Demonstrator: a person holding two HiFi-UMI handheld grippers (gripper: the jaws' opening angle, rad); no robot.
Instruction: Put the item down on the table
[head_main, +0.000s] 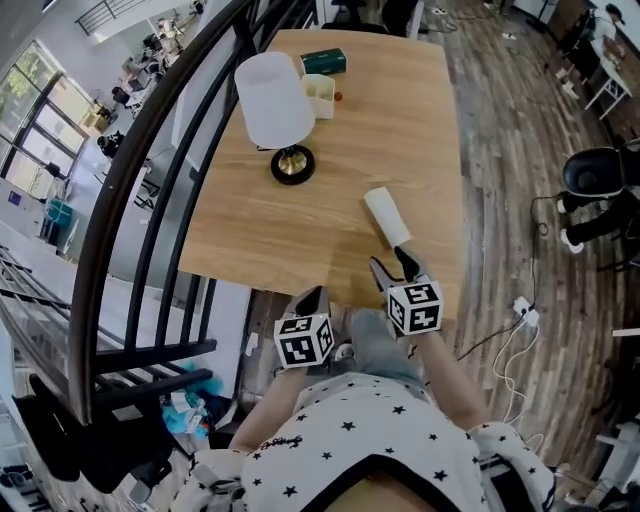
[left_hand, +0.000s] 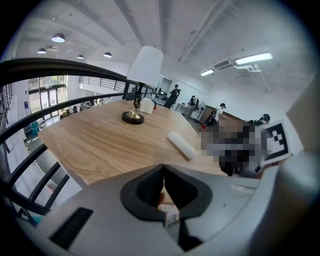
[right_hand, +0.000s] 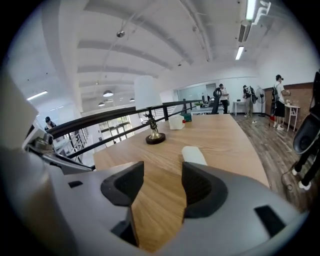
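Observation:
A white, flat, oblong item (head_main: 386, 216) lies on the wooden table (head_main: 260, 235), near its front right part. My right gripper (head_main: 392, 265) sits just behind the item's near end, open, with only bare wood between its jaws. In the right gripper view (right_hand: 162, 180) the item (right_hand: 194, 155) pokes out just beyond the right jaw, apart from the pads. My left gripper (head_main: 312, 297) hovers at the table's front edge, shut, with nothing held. In the left gripper view (left_hand: 162, 172) the item (left_hand: 181, 145) lies ahead and to the right.
A table lamp with a white shade (head_main: 275, 105) stands at mid-table. Behind it are a white container (head_main: 320, 95) and a green box (head_main: 324, 62). A dark curved railing (head_main: 130, 200) runs along the table's left. An office chair (head_main: 595, 175) stands on the floor to the right.

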